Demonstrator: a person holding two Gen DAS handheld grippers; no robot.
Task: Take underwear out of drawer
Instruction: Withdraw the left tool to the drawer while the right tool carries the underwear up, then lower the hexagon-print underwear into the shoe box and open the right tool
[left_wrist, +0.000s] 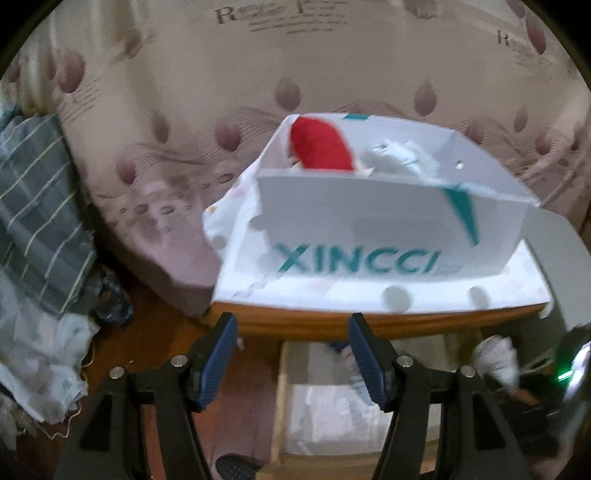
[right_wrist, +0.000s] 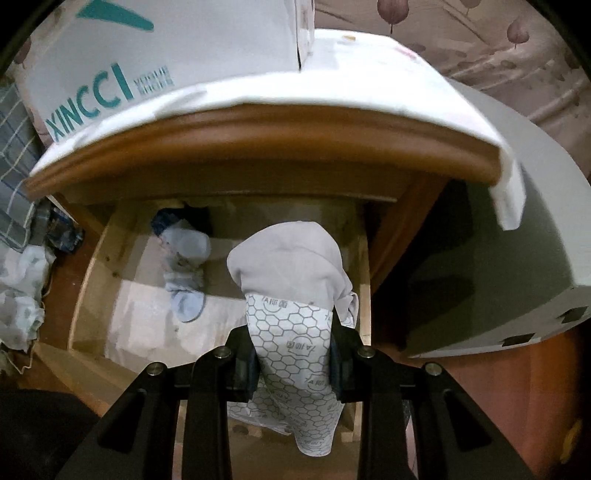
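Right gripper (right_wrist: 293, 363) is clamping grey underwear (right_wrist: 291, 266) above the open drawer (right_wrist: 218, 288); left gripper (left_wrist: 291, 360) is hanging wide open, empty.

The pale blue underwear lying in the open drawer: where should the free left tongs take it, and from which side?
Pinch the pale blue underwear at its raised, bunched middle, coming straight down from above with the open left tongs. It lies crumpled on the drawer floor with walls around it, so only the top is free.
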